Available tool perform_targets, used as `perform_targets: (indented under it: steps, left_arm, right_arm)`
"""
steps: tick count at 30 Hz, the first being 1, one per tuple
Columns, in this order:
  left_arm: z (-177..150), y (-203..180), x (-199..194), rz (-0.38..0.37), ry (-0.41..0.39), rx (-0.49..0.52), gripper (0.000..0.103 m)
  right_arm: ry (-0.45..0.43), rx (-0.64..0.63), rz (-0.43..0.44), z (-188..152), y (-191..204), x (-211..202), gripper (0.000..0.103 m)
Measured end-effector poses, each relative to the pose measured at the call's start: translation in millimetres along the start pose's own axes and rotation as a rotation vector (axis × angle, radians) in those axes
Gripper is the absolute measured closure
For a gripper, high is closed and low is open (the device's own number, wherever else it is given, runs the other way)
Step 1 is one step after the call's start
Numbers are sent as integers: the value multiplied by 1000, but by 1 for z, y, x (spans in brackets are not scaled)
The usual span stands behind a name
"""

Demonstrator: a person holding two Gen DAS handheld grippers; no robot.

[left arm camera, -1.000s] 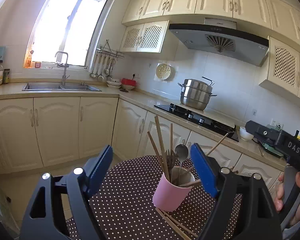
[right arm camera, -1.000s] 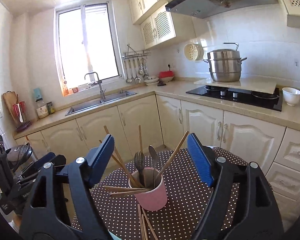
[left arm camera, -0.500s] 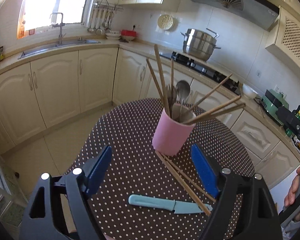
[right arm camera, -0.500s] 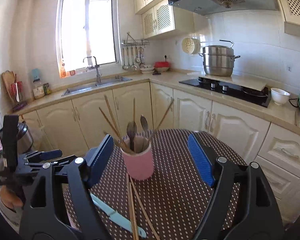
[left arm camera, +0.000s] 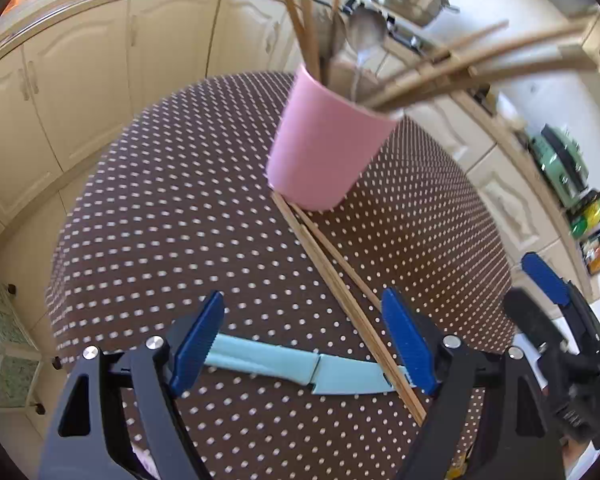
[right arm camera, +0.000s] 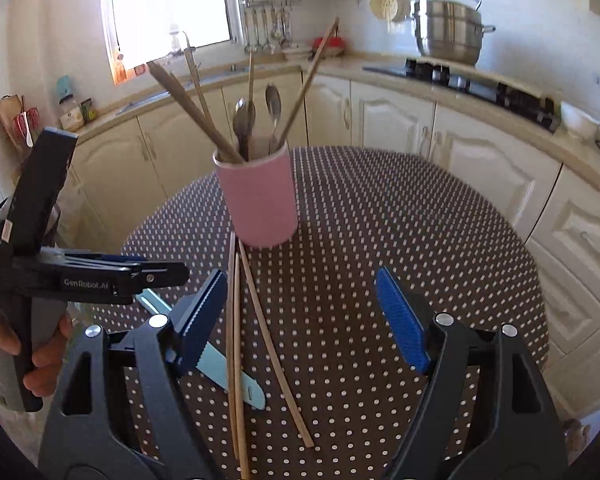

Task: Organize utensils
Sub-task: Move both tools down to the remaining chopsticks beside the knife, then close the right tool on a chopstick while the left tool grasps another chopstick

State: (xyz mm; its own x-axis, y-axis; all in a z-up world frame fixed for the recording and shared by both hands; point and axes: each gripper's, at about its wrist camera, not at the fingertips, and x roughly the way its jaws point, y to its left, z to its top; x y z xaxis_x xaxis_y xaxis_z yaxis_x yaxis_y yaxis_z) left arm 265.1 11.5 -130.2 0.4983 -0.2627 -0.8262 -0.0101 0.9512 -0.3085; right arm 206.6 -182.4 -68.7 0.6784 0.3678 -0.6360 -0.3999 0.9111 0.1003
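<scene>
A pink cup [left arm camera: 324, 148] [right arm camera: 258, 196] stands on the round brown polka-dot table [left arm camera: 160, 208] and holds several chopsticks [right arm camera: 188, 108] and spoons [right arm camera: 273, 100]. Loose chopsticks [left arm camera: 340, 292] [right arm camera: 236, 344] lie on the table in front of the cup. A light blue knife [left arm camera: 300, 368] [right arm camera: 228, 372] lies under them. My left gripper [left arm camera: 302, 348] is open just above the knife, one finger on each side of it. My right gripper [right arm camera: 300, 320] is open and empty above the loose chopsticks. The left gripper also shows in the right wrist view [right arm camera: 100, 280].
Cream kitchen cabinets [right arm camera: 400, 120] wrap around behind the table. A steel pot [right arm camera: 450, 30] sits on the hob at the back right. A sink and window [right arm camera: 168, 8] are at the back left.
Both grippers have tilted down and dropped toward the table. The left one has come close over the blue knife. The cup now looks nearer in both views.
</scene>
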Motion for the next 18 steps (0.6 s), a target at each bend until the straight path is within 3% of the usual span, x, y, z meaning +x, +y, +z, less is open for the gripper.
perform_targets:
  steps: [1,3,6,18]
  left_arm:
    - [0,-2,7,2,13,2,26]
    - [3,-7,22,19,48,10,40]
    - [4,-13,41,24,89,15,46]
    - [22,-50,81,153,113,96,48]
  right_arm:
    - [13,6,3,-3,-2,5,27]
    - [39,15,7,-10,-4,13,27]
    - [67,30,10,-17,-9,23,27]
    - [116,34,18,-21,-16,48,27]
